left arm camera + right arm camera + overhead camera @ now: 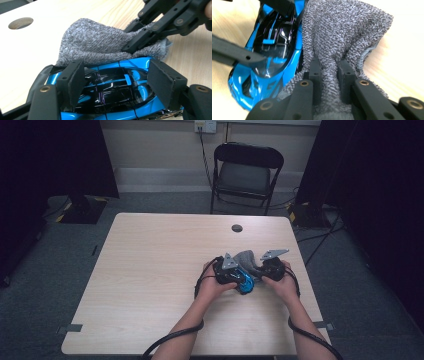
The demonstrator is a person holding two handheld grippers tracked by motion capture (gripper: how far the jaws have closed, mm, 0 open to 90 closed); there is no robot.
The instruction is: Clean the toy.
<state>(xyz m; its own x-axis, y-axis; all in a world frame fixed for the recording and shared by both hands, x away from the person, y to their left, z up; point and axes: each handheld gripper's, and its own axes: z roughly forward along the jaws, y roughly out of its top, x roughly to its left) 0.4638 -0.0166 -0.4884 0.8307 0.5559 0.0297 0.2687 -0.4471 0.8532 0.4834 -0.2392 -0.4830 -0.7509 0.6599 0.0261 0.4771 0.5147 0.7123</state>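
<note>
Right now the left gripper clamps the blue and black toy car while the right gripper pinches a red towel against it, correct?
Not quite: the fluffy terry towel is grey, not red, as the right gripper view shows. The left gripper does clamp the blue and black toy car, and the right gripper pinches the towel.

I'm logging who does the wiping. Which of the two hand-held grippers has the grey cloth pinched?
The right hand-held gripper: its jaws are shut on a bunched fold of the grey cloth. The left hand-held gripper instead straddles the blue toy car.

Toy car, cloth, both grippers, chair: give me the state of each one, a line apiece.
Blue toy car: on the table, clamped between the left gripper's pads.
Grey cloth: bunched, pinched at one end, lying against the car.
Left gripper: shut on the car.
Right gripper: shut on the cloth.
Folding chair: unfolded, empty, behind the table.
</note>
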